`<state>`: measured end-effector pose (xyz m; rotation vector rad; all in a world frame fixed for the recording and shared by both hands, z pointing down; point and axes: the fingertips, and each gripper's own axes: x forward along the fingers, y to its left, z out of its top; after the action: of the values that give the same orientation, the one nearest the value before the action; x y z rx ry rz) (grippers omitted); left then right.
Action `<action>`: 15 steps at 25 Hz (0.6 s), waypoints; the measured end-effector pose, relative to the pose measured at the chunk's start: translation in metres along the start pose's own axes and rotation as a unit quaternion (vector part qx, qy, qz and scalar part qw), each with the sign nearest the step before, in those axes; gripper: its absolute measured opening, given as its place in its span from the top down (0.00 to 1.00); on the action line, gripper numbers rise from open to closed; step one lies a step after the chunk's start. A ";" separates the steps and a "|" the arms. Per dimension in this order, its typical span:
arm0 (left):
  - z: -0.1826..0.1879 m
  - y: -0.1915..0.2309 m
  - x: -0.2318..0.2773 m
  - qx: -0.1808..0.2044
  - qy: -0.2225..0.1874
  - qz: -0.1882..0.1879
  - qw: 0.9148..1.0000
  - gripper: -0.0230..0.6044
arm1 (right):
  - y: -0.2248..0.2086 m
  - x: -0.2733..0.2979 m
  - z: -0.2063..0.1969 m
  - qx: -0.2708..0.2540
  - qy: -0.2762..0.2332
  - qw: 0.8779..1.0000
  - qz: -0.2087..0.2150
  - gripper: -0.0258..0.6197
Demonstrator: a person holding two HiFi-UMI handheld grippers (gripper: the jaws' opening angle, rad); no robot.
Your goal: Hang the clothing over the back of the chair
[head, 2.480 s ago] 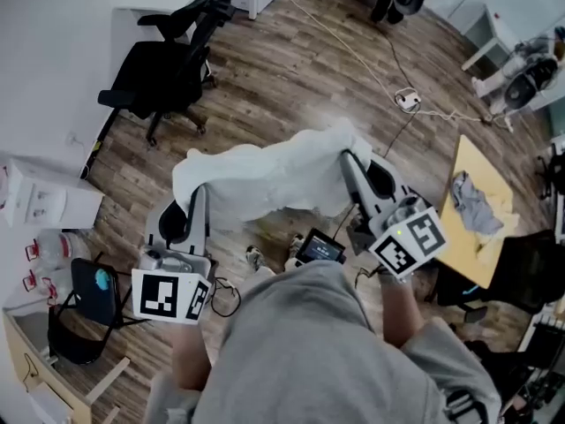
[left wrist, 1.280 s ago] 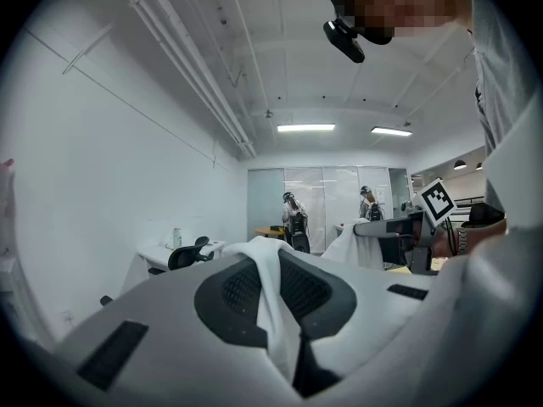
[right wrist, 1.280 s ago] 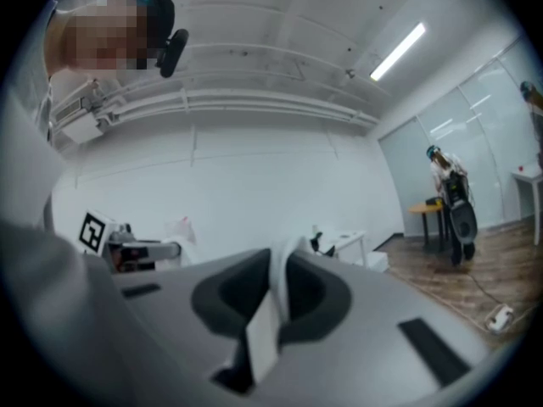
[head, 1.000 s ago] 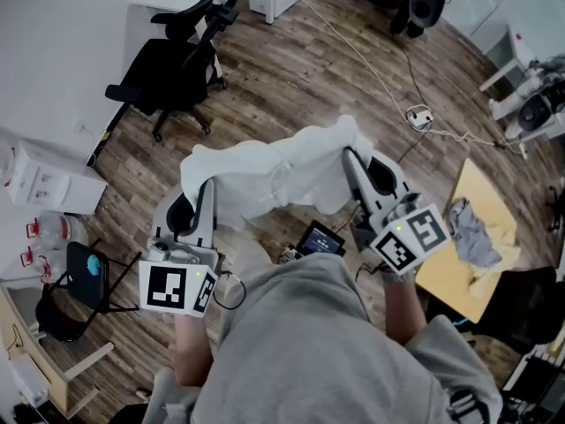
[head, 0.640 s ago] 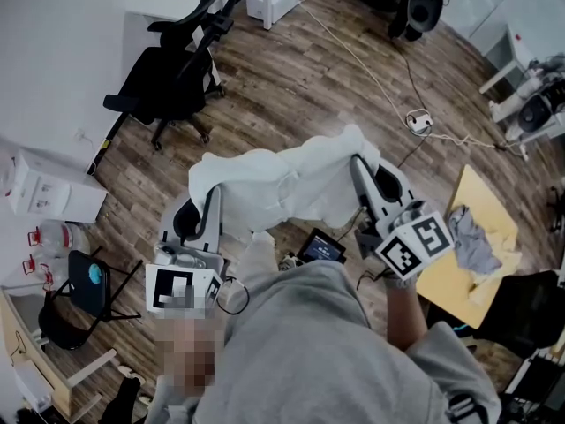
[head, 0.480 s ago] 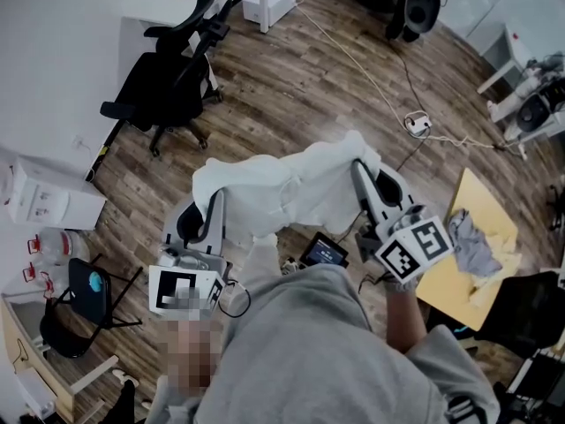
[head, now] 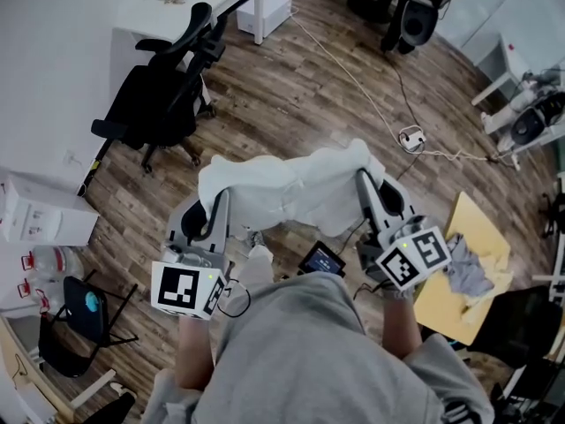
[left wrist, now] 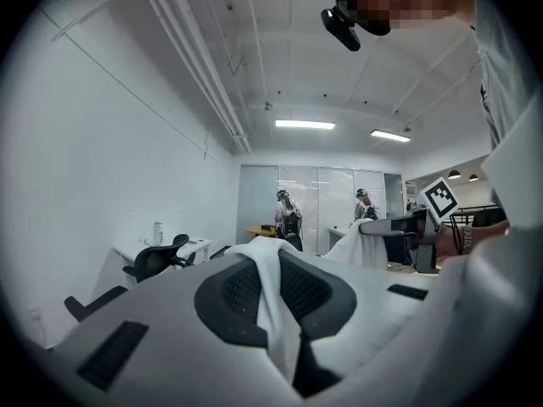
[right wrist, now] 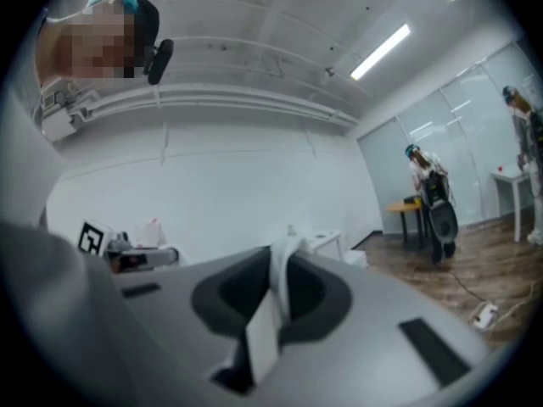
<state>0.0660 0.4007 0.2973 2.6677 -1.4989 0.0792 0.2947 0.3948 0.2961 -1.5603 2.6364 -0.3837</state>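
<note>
Garment [head: 291, 188] held aloft at both ends

A white garment hangs stretched between the two grippers in front of the person, sagging in a loose fold across the middle, well above the plank floor [head: 300, 78]. One end of it runs into the left gripper [head: 218, 200], the other into the right gripper [head: 362, 177].

In the left gripper view, the jaws are closed on a band of white fabric that comes up between them and drapes forward over the tips. In the right gripper view, the jaws are likewise pinched together on a narrow strip of the garment, which stands up between the pads. Both grippers point roughly level.

The black office chair [head: 159, 104] stands well apart from the garment, up and to the left in the head view, beside a white bench [head: 150, 7] against the wall. At the right, a yellow bench [head: 446, 303] carries a crumpled grey cloth [head: 466, 274]. A cable [head: 353, 69] trails across the floor, and white boxes [head: 44, 221] sit at the left edge.
</note>
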 end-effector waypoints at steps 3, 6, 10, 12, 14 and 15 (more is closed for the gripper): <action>0.003 0.015 0.017 0.000 0.002 -0.002 1.000 0.88 | -0.009 0.017 0.006 0.004 0.000 1.000 -0.007 0.89; 0.007 0.030 0.036 -0.003 0.001 -0.005 1.000 0.88 | -0.020 0.035 0.012 0.005 -0.002 1.000 -0.015 0.89; 0.010 0.052 0.062 -0.002 -0.001 -0.016 1.000 0.88 | -0.030 0.061 0.018 0.004 -0.008 1.000 -0.029 0.89; 0.012 0.062 0.075 -0.001 -0.002 -0.022 1.000 0.88 | -0.033 0.075 0.020 0.005 -0.010 0.999 -0.037 0.89; 0.015 0.074 0.086 -0.001 -0.004 -0.028 1.000 0.88 | -0.034 0.088 0.023 0.003 -0.012 0.999 -0.041 0.89; 0.016 0.079 0.091 0.000 -0.005 -0.031 1.000 0.88 | -0.035 0.094 0.024 0.002 -0.013 0.999 -0.042 0.89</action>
<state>0.0456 0.2808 0.2924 2.7157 -1.4178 0.0610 0.2833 0.2925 0.2884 -1.6675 2.5550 -0.3707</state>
